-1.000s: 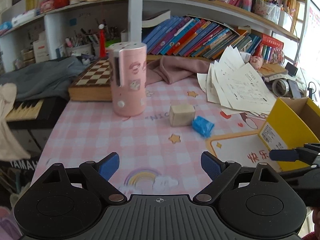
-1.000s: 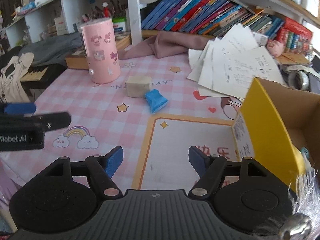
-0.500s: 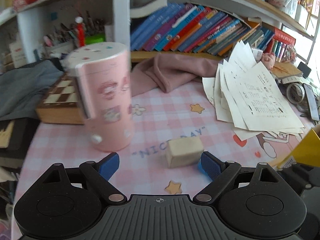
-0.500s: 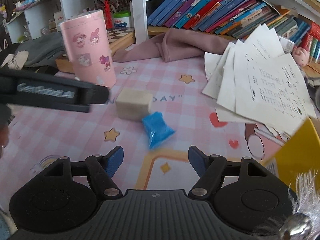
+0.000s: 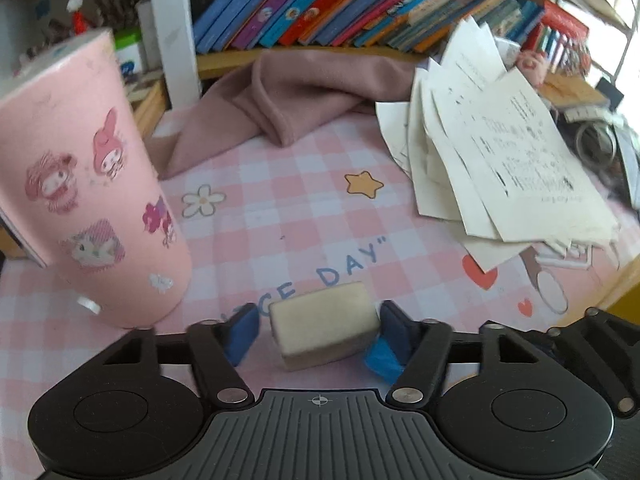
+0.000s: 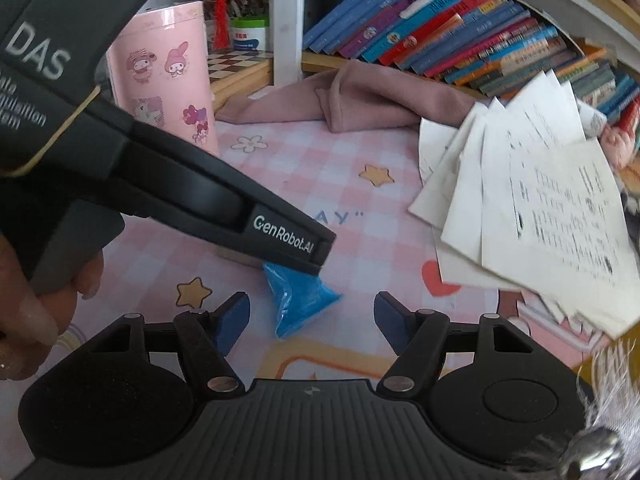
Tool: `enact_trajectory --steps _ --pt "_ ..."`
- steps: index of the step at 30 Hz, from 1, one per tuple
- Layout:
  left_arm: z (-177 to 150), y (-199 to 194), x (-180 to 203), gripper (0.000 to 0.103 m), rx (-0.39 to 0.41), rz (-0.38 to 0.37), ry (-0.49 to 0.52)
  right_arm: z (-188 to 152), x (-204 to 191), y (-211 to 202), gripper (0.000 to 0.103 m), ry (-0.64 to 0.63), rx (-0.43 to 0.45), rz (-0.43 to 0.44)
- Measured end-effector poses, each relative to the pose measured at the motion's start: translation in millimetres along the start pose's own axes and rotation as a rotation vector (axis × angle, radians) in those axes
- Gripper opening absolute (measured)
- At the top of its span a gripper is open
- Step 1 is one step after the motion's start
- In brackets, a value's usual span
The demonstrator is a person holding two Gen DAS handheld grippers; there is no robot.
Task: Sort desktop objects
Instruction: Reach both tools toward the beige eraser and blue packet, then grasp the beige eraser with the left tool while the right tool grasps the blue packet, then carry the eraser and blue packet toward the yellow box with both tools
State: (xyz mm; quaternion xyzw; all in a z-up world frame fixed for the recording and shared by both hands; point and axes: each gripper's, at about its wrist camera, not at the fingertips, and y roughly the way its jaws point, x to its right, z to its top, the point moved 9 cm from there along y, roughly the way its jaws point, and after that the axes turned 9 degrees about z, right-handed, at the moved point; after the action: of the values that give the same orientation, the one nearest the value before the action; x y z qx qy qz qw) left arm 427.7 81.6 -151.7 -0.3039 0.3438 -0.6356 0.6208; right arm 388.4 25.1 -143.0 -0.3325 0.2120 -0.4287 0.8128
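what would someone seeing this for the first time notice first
Probably the beige block low in the left wrist view, sitting between the open jaws of the left gripper. Next, the tall pink sticker-covered canister standing to its left, and the fanned white papers on the right of the pink checked mat.

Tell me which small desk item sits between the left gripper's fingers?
The beige block sits between the left gripper fingers; the blue packet lies just beyond its right finger.

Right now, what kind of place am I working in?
Probably a child's or student's study desk at home: a shelf of leaning books, loose printed worksheets, and a pink cartoon pen holder on a pink checked desk mat.
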Motion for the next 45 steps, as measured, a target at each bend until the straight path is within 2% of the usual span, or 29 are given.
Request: enact_trajectory --steps 3,8,18,19,21,22,23,24,35,45 --pt "-0.4 -1.3 -5.2 0.050 -0.010 -0.037 -0.029 3.7 -4.9 6.7 0.067 -0.045 0.002 0.005" --pt "-8.3 -12.9 -17.1 0.045 -0.024 -0.049 -0.073 4.7 -7.1 17.4 0.066 -0.062 -0.018 0.013" --pt "-38.1 -47.3 -49.3 0.044 -0.027 -0.016 -0.160 2.4 11.0 27.6 0.065 0.028 -0.024 -0.019" --pt "-40.9 -49.1 -50.9 0.044 -0.029 -0.015 -0.165 2.6 12.5 28.1 0.063 0.046 -0.021 -0.013" --pt "-45.6 -52.3 -52.8 0.043 -0.032 -0.014 -0.170 3.4 14.0 27.4 0.039 0.080 -0.011 0.002" --pt "-46.9 -53.9 -52.9 0.043 -0.031 -0.015 -0.171 4.0 14.1 26.8 0.034 0.088 -0.009 0.003" --pt "-47.8 -55.3 -52.4 0.043 -0.030 -0.016 -0.171 4.8 14.9 26.6 0.025 0.096 -0.007 0.002" --pt "-48.6 -57.1 -52.1 0.043 -0.027 -0.018 -0.170 5.6 16.0 26.5 0.023 0.106 -0.005 0.002" --pt "-51.8 -83.3 -49.6 0.042 0.035 -0.037 -0.154 6.1 9.4 -3.3 0.020 0.148 0.043 -0.001" --pt "-66.8 -108.1 -37.4 0.041 0.077 -0.096 -0.137 -10.1 -1.3 -51.1 0.020 0.138 0.067 -0.030"
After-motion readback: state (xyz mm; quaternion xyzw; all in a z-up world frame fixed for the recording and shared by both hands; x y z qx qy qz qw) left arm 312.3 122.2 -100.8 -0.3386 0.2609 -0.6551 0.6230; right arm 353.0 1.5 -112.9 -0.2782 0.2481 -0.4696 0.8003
